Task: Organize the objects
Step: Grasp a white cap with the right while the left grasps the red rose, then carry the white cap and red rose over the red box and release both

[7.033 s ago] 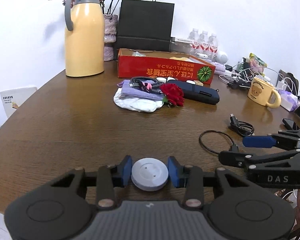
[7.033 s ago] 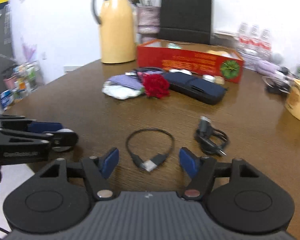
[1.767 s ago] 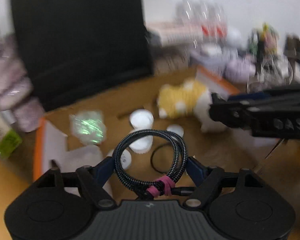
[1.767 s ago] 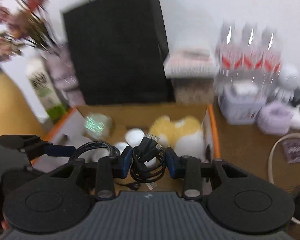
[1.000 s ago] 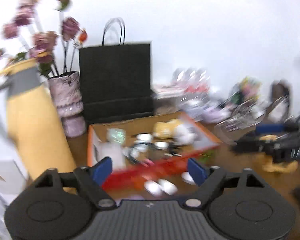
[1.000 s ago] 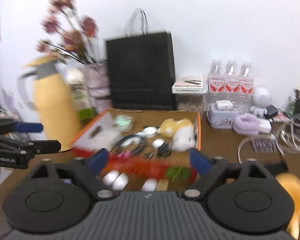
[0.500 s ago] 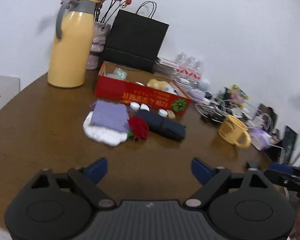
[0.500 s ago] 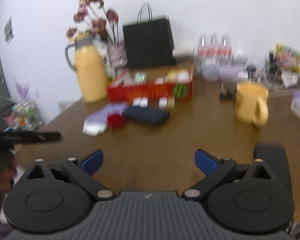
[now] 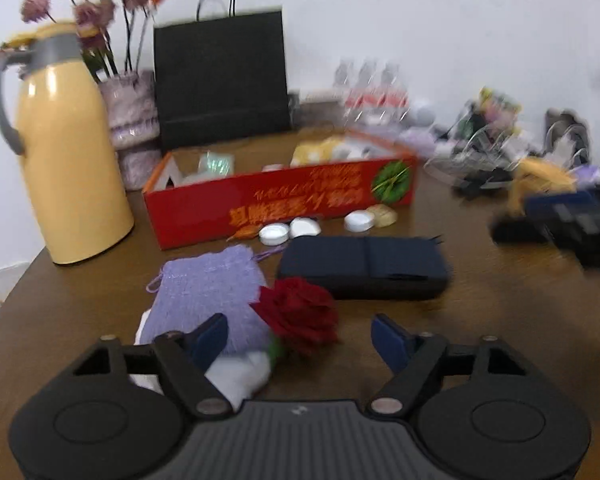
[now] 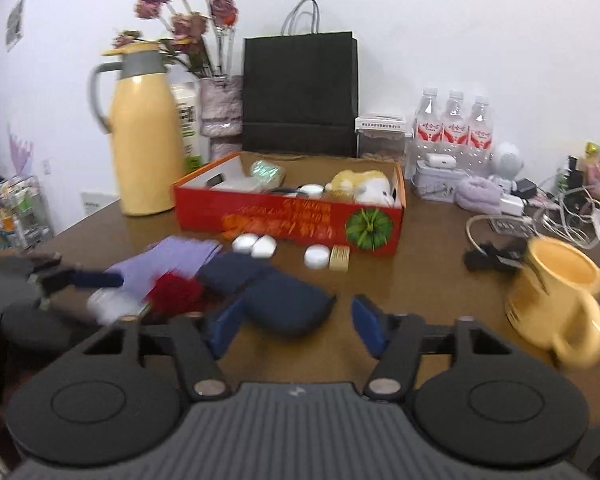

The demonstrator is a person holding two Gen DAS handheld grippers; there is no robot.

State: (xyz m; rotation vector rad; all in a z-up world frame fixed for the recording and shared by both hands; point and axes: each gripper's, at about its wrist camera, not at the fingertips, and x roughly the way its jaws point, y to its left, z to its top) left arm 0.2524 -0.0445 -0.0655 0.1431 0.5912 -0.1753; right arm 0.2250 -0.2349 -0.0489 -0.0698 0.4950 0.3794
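In the left wrist view, a red rose (image 9: pixel 300 312) lies on the brown table between the blue pads of my left gripper (image 9: pixel 300 340). Its jaws are closing and the pads stay clear of the flower. A purple pouch (image 9: pixel 208 288) on white cloth (image 9: pixel 236 372) sits under the left pad. In the right wrist view, my right gripper (image 10: pixel 296 328) straddles the near end of a dark blue case (image 10: pixel 268 288). Its jaws are closing too, without pressing on the case. Behind stands the open red box (image 10: pixel 292 216) holding a plush toy and small items.
A yellow jug (image 10: pixel 144 136), a flower vase (image 10: pixel 220 112) and a black paper bag (image 10: pixel 300 92) stand behind the box. Small white discs (image 10: pixel 246 243) lie in front of it. A yellow mug (image 10: pixel 556 300) sits at the right, with bottles and tangled cables beyond.
Both grippers have dropped and come in close to the pile in front of the red box. Both pairs of jaws stand narrower than half a second ago.
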